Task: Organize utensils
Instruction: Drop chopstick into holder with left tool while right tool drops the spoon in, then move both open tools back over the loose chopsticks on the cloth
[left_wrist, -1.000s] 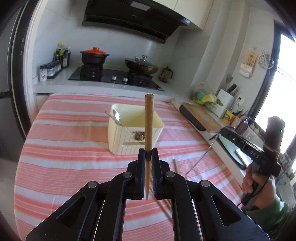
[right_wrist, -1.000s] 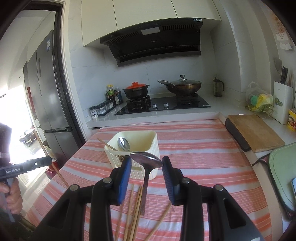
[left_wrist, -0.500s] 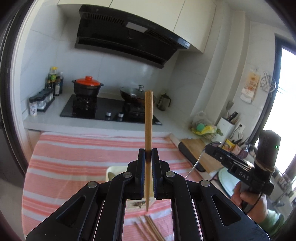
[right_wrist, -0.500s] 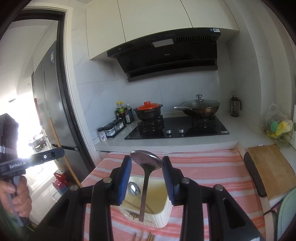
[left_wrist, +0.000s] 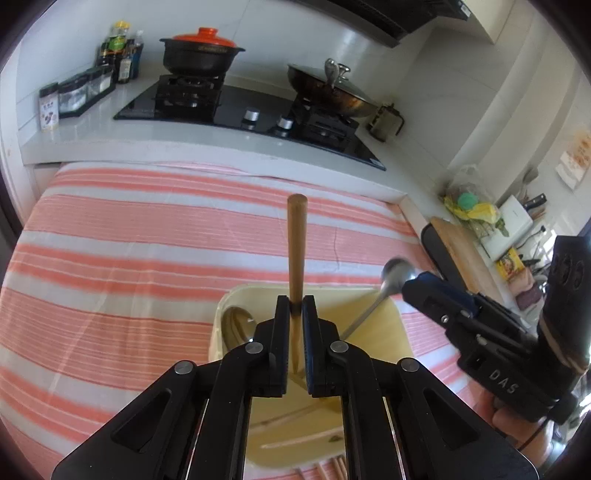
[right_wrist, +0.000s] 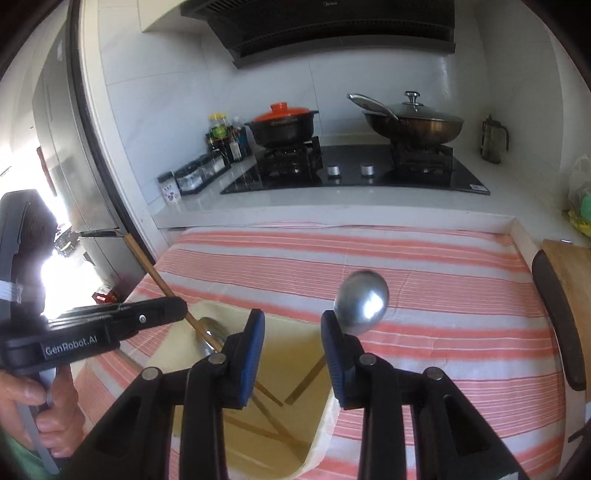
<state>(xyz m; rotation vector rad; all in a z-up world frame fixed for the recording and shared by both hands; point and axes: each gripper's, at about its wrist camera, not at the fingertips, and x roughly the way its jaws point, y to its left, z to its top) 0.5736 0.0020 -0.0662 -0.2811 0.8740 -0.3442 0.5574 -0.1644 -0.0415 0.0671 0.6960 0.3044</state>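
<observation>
Both utensils hung over the bin, not yet dropped

The left gripper was clenched on an upright chopstick above the cream bin; at its 3 o'clock, the right gripper had jaws closing, its spoon slumped against the right pad. A spoon and chopsticks already lay inside; more chopsticks remained at 6 o'clock.

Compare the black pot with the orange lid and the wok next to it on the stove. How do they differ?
The black pot has an opaque orange lid; the wok has a clear glass lid with a metal knob. The black pot is dark and matte with short side handles; the wok is shiny brownish metal with one long handle. Both are covered and sit on burners of the black hob.
</observation>
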